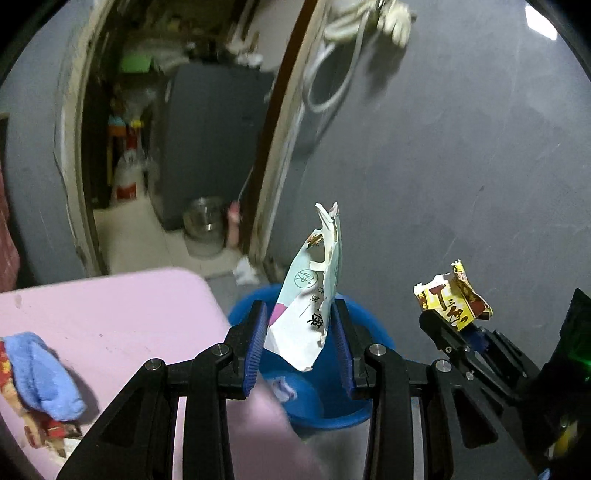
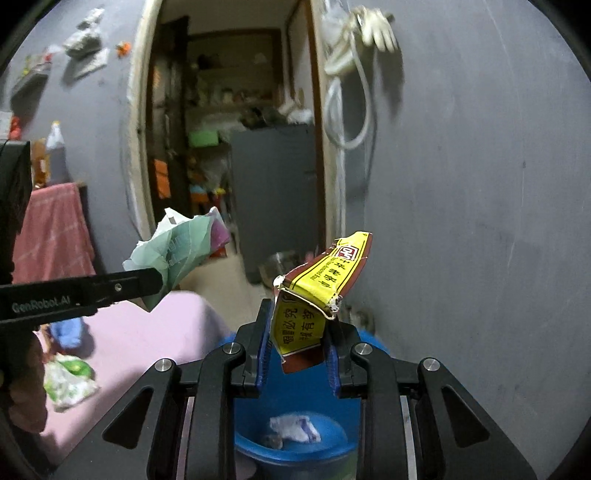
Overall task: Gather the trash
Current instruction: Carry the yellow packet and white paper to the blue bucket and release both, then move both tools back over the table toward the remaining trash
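two torn wrappers held above the blue bin

grey wall and an open doorway stand behind a blue bin [image 2: 295, 443] on the floor, just beside the rounded corner of a pink table [image 1: 110, 314]. over the bin hang two pieces of trash, one in each gripper.

the left gripper [image 1: 301, 343] has its jaws drawn narrow and pressed on a torn pale green and white wrapper [image 1: 314, 295]. its long axis runs nearly upright, the ragged torn end pointing up and tilting a little to the right, the lower end hanging between the blue pads above the bin's opening.

the right gripper [image 2: 297, 350] also stands narrow, clamped on a yellow and brown wrapper [image 2: 317, 291]. the lower part sits upright between the pads; the upper part folds over and points up and to the right. it too is above the bin.

inside the bin lies one crumpled white scrap [image 2: 295, 428].

on the table are one blue cloth [image 1: 44, 376] lying on a red printed packet [image 1: 40, 428], and one green and white wrapper [image 2: 68, 380] near the edge.

through the doorway are a dark cabinet [image 2: 273, 192] and one metal bowl [image 1: 205, 218] on a pale floor. white cord and a glove [image 2: 376, 29] hang on the wall by the door frame.
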`<state>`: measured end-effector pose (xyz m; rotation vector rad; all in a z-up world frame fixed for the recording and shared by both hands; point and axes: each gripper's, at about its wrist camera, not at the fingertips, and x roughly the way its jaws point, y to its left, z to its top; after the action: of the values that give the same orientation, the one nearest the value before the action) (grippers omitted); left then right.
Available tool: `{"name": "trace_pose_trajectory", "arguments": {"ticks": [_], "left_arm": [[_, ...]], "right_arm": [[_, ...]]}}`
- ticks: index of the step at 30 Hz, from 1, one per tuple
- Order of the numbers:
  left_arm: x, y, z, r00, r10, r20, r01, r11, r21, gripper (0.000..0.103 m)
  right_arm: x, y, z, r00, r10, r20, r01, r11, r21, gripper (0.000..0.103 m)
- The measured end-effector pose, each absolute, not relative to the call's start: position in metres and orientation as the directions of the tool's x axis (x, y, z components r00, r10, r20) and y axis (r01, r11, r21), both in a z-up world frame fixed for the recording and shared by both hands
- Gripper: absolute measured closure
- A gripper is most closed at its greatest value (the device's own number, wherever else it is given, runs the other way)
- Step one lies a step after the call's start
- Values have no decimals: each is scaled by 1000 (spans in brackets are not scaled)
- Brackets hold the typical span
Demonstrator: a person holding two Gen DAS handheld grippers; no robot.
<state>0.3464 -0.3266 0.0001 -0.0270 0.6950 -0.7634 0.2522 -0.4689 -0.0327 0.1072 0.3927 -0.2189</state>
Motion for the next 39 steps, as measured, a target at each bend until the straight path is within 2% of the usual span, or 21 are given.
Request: {"name": "trace_pose_trajectory", "arguments": {"ticks": [7, 8, 9, 10, 13, 18, 20, 23, 27, 33, 37, 39], "left_arm": [[364, -342, -36, 437, -604, -666, 594, 750, -290, 71], [367, -343, -40, 429, -600, -675, 587, 754, -296, 70], [370, -343, -44, 418, -599, -683, 581, 754, -306, 70], [372, -343, -46, 410, -600, -687, 576, 754, -315, 70], [376, -340, -51, 402, -591, -700, 558, 764, -324, 62], [377, -331, -53, 402, -592, -698, 540, 769, -342, 61], [375, -327, -51, 412, -595, -691, 538, 770, -342, 60], [369, -320, -43, 432, -603, -671, 538, 769, -344, 54], [360, -306, -26, 464, -615, -637, 545, 765, -343, 52], [344, -281, 6, 537, -623, -569, 546, 771, -328, 42], [329, -258, 31, 592, -626, -508, 547, 775, -317, 30], [322, -247, 43, 618, -622, -481, 547, 780, -304, 29]], "right_arm": [[268, -482, -62, 863, -161, -478, 247, 961, 123, 78], [270, -483, -65, 858, -153, -490, 247, 960, 132, 76], [273, -484, -66, 853, -150, -499, 249, 959, 138, 65], [275, -484, -67, 850, -149, -505, 253, 956, 145, 60], [279, -486, -69, 849, -134, -511, 251, 954, 166, 57], [280, -486, -70, 845, -140, -516, 260, 951, 167, 51], [280, -487, -68, 848, -144, -510, 265, 948, 174, 51], [274, -487, -62, 857, -156, -492, 273, 946, 176, 43], [261, -483, -47, 877, -165, -452, 269, 947, 177, 33], [244, -468, -16, 912, -159, -378, 240, 955, 176, 16], [231, -453, 7, 936, -153, -316, 212, 964, 160, 6], [225, -445, 18, 947, -148, -285, 197, 968, 152, 0]]}}
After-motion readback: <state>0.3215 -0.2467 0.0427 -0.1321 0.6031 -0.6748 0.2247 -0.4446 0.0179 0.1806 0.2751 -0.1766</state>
